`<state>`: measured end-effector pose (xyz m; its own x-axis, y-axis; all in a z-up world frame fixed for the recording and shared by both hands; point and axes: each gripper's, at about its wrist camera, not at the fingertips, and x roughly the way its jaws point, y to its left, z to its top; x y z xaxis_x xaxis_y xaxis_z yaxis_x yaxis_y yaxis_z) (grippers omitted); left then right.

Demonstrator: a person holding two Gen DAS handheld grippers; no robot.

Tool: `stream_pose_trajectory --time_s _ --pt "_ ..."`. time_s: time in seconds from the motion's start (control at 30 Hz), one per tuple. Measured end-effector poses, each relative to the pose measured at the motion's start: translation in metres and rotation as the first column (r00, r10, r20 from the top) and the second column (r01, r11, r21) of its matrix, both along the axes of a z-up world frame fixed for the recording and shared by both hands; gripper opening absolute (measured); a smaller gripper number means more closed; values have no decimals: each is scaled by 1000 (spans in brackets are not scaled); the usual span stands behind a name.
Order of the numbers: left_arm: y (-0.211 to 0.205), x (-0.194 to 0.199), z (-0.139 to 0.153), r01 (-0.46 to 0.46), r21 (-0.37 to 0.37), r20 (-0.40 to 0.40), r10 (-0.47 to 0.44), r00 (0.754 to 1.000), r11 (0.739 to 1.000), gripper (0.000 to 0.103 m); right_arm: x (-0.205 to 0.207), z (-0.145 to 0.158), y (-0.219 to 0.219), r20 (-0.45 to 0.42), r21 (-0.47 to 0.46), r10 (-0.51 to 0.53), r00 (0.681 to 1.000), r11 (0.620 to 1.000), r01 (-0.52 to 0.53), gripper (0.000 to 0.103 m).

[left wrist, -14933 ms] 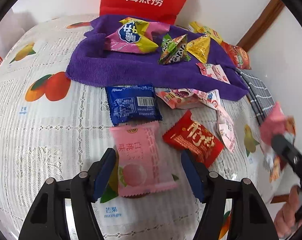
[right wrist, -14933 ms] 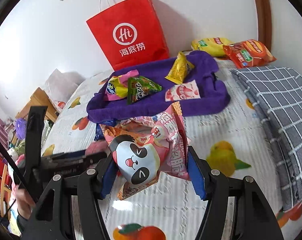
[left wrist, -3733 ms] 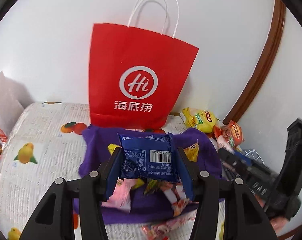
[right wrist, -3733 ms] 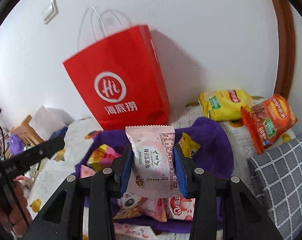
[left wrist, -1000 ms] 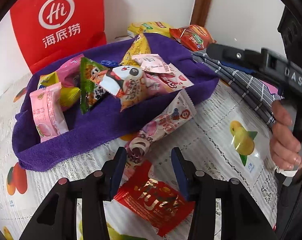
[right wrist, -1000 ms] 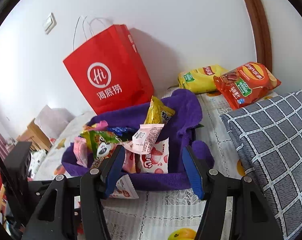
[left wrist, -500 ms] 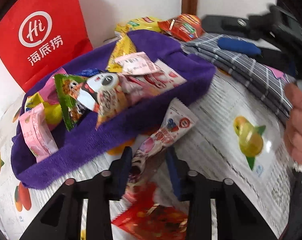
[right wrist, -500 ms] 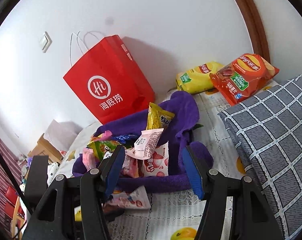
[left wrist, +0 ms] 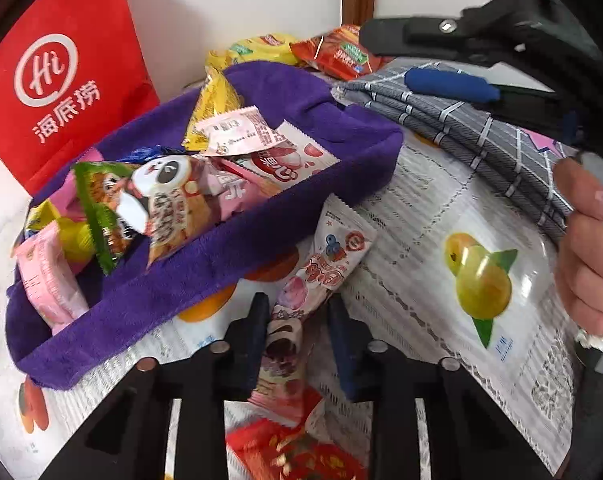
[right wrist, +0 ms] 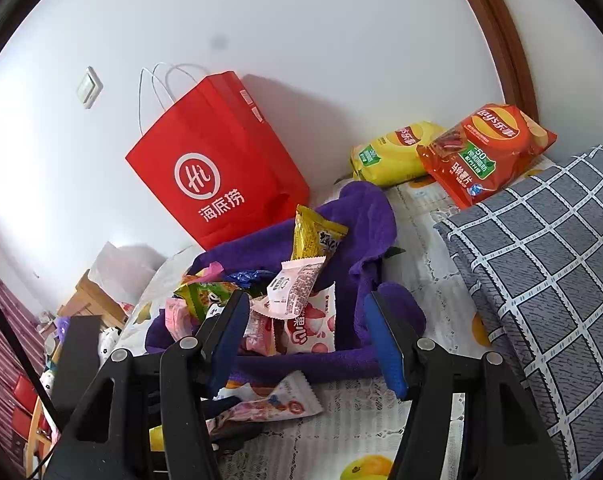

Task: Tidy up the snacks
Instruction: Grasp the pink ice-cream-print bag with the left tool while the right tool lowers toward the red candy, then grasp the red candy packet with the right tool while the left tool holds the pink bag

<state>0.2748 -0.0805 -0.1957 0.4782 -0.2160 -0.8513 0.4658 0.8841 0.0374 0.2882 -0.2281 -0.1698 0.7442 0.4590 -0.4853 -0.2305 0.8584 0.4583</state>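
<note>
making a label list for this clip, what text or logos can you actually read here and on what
"Hi" and "海底捞": red paper bag
"Lay's 乐事", "-50": orange chip bag
"乐事": yellow chip bag
"果心": white lychee packet
Small print on every other snack packet: too blurred to read

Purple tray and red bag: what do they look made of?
Purple tray: soft plush fabric, like terry or fleece; matte, fuzzy nap, rounded sagging walls. Red bag: probably matte paper, with crisp folds, flat stiff sides and thin white cord handles.
</note>
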Motion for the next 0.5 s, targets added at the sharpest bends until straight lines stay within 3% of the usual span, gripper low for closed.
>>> stream_pose_trajectory --time_s 0.17,0.5 --pt "23 -19 16 -47 3 67 47 997 999 20 -10 -3 12 14 -55 4 1000 998 -3 60" --pt "91 -43 29 -155 -72 70 160 985 985 20 -75 -17 82 -69 -118 199 978 971 -206 60"
